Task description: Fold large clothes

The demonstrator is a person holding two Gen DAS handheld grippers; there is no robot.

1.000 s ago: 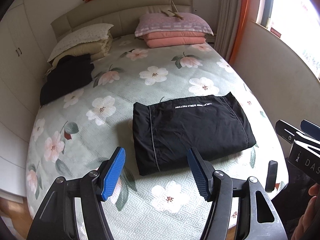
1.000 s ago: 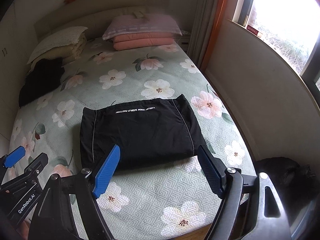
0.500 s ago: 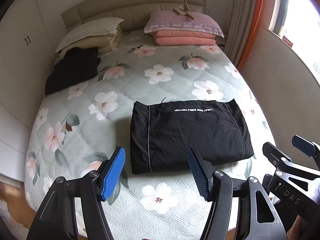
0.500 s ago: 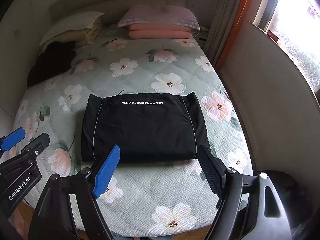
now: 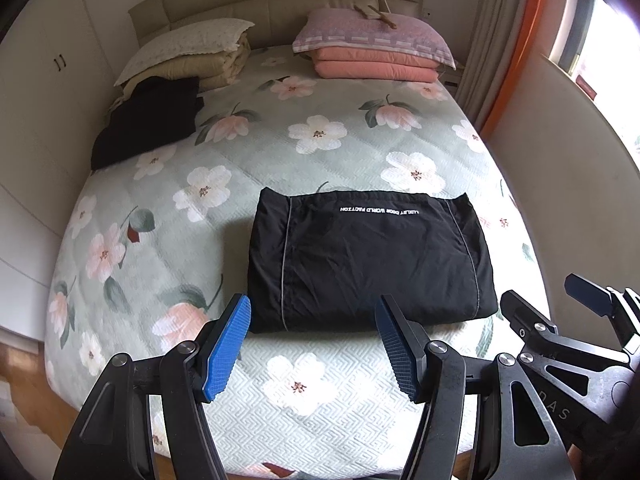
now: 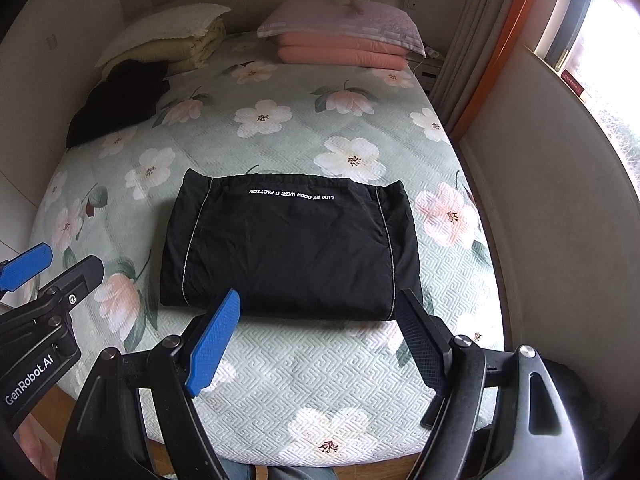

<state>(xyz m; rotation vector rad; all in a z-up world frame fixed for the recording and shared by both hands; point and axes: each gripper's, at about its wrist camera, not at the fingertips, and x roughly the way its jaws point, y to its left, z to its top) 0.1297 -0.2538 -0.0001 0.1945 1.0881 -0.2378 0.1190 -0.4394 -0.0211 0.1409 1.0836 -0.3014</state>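
Garment check: your left hand-held gripper (image 5: 314,346) and right hand-held gripper (image 6: 318,344) both hang over the bed's foot edge with jaws apart and nothing between them, which suggests the fold is finished. Beyond them, the black jacket (image 6: 290,246) lies as a flat rectangle near the foot edge of the bed (image 6: 280,380), set square, printed lettering uppermost. Another dark garment (image 5: 150,120) waits at the head-end left corner beside stacked pillows (image 5: 192,54).
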